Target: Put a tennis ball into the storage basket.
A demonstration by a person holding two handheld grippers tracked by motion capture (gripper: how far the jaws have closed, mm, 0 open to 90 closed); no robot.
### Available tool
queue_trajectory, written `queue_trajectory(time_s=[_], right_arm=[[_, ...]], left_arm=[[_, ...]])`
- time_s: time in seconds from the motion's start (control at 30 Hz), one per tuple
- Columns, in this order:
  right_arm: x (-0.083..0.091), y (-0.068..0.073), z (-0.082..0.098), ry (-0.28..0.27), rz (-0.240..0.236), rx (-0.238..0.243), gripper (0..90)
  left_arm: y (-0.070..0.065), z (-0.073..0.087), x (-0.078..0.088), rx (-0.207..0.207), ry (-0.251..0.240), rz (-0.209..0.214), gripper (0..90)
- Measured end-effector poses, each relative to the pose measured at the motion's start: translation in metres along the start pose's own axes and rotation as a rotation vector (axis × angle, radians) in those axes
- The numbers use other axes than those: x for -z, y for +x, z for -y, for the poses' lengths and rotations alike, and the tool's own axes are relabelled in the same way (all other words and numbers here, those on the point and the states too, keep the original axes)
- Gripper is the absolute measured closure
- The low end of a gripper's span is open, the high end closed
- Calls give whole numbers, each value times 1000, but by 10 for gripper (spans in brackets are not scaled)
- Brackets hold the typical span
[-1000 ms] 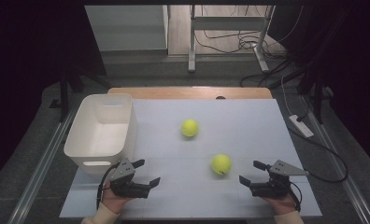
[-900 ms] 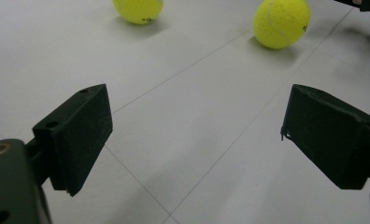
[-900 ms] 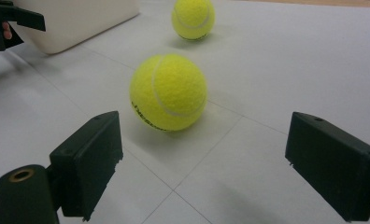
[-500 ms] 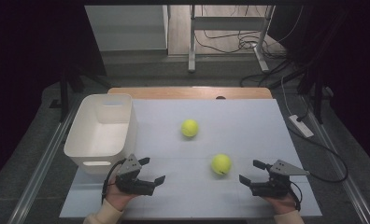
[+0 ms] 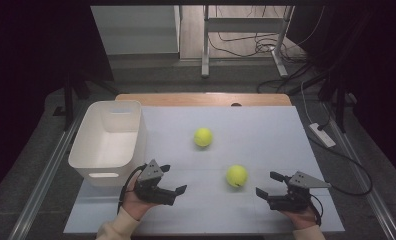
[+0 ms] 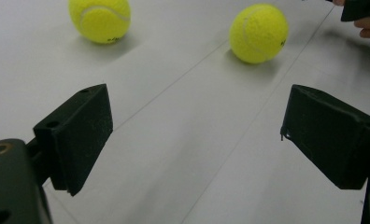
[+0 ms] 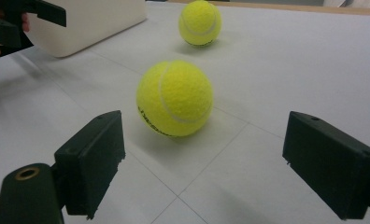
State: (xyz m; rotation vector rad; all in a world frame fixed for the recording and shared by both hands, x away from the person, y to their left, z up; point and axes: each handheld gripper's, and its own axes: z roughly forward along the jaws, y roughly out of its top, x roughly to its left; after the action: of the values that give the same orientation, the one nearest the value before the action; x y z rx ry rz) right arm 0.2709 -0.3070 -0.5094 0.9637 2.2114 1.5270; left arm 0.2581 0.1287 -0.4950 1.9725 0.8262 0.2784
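Note:
Two yellow tennis balls lie on the white table top. The near ball (image 5: 236, 176) (image 7: 175, 99) (image 6: 259, 32) sits just beyond my right gripper (image 5: 266, 183) (image 7: 206, 142), ahead of its open jaws and not between them. The far ball (image 5: 203, 137) (image 7: 200, 22) (image 6: 100, 18) rests mid-table. My left gripper (image 5: 175, 178) (image 6: 197, 116) is held just in front of the white bin (image 5: 103, 173) and points right toward the balls. Its jaws stand wide with nothing between them.
The white plastic bin (image 7: 94, 18) stands at the table's left side. A wooden strip (image 5: 206, 99) runs along the table's far edge. A white power strip (image 5: 322, 135) and cables lie on the floor to the right. Dark floor surrounds the table.
My left gripper has moved to the right and a little away from the table's near edge, toward the balls. The right gripper and both balls have stayed put.

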Motion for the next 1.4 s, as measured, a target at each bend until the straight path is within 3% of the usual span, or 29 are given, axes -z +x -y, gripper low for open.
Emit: queue_trajectory(time_s=[0.53, 0.73, 1.4], right_arm=[[1, 0, 0, -3, 3, -1, 128], [0, 0, 1, 0, 3, -7, 128], [0, 0, 2, 0, 3, -12, 128]], left_arm=[[-7, -16, -17, -28, 12, 48, 99], [-1, -26, -21, -10, -1, 57, 100], [2, -48, -36, -13, 18, 17, 99]])
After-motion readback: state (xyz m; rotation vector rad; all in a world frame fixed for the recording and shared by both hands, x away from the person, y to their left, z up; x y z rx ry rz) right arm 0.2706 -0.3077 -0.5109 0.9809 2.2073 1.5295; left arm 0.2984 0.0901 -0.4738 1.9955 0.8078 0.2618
